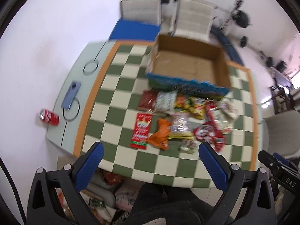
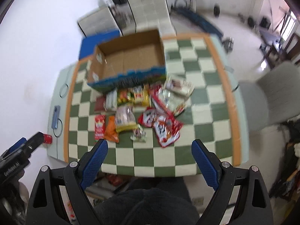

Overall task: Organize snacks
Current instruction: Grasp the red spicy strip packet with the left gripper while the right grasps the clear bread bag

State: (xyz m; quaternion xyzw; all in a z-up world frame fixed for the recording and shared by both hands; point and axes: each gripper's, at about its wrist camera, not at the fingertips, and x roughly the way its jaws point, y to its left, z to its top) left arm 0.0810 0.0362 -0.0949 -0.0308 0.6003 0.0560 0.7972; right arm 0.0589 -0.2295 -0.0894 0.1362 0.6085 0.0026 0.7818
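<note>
**Snack heap beside an open carton, both tongs spread above the near edge**

The snack packets (image 2: 142, 112) lie in a loose heap near the middle of the checkered tablecloth (image 2: 196, 140), crinkled foil and plastic bags overlapping one another. A flat red packet (image 1: 141, 130) and an orange bag (image 1: 159, 134) sit at the heap's left edge. Just behind the heap stands a cardboard box (image 1: 189, 65), open-topped, brown inside with a blue printed front wall. Bare green-and-cream squares stretch between the heap and the table's near edge, and to the right up to the orange border.

The left gripper (image 1: 150, 152) and right gripper (image 2: 149, 149) both hover over that near edge, jaws spread wide, holding nothing.

On the pale table margin left of the cloth lie a blue phone (image 1: 71, 95) and a red can (image 1: 49, 117) on its side.
</note>
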